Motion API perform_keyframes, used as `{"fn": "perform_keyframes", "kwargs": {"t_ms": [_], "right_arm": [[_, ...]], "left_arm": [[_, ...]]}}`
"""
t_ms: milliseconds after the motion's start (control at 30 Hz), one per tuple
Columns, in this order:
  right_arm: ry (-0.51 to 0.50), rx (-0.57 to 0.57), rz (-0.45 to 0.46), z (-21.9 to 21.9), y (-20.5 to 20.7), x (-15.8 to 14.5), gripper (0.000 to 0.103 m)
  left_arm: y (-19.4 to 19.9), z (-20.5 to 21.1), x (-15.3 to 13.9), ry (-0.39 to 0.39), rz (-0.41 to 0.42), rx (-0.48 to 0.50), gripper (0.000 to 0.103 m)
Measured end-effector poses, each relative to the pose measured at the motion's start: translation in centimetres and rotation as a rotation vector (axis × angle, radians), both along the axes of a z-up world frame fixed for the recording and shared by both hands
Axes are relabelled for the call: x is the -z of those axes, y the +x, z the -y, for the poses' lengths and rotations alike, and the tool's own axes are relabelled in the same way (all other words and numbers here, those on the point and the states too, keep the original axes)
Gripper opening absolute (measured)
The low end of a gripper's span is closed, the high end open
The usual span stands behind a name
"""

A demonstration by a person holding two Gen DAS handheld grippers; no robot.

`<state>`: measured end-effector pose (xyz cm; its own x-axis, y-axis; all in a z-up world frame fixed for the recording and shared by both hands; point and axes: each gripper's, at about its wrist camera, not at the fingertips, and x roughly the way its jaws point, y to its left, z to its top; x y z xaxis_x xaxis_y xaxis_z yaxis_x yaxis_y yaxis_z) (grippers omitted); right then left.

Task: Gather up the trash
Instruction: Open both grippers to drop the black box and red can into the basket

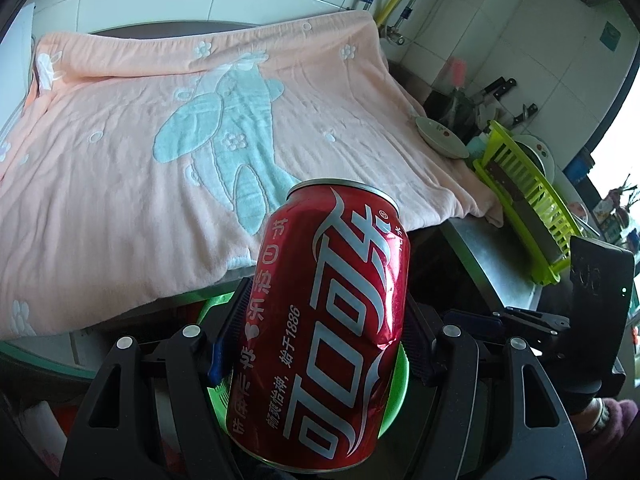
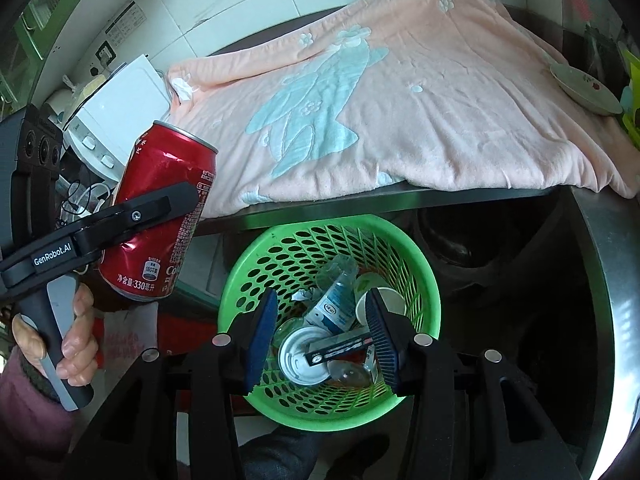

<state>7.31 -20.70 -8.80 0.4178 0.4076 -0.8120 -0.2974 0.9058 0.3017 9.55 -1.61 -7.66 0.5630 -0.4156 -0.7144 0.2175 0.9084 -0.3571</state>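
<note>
1. The left gripper (image 1: pixel 320 336) clamps a dented red can (image 1: pixel 320 320), held just left of the green basket (image 2: pixel 424 280).
2. The right gripper (image 2: pixel 324 340) is wide open and empty above the basket, which holds what looks like a bottle (image 2: pixel 336 304) and paper cups (image 2: pixel 384 300).

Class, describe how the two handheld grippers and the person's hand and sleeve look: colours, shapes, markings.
Left gripper: matte black, white "GenRobot.AI" lettering, grey strip on its handle. Right gripper: black angular arms with silver round bolts, dark blue ribbed pads. The left hand is bare, with a fuzzy mauve sleeve.
</note>
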Motion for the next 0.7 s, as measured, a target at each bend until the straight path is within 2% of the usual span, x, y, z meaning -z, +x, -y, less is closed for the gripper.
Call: {"fn": "perform_keyframes", "kwargs": {"t_ms": [300,700], "right_arm": [[-0.016,0.011,0.047,0.4,-1.5,-1.2,0.067],[-0.022,0.026,0.094,1.0,-2.9,-2.3,0.080]], "left_arm": [[-1.0,0.5,0.2,0.000,-0.017,0.003,0.067],[-1.8,0.6,-0.2,0.013,-0.012,-0.002,0.076]]}}
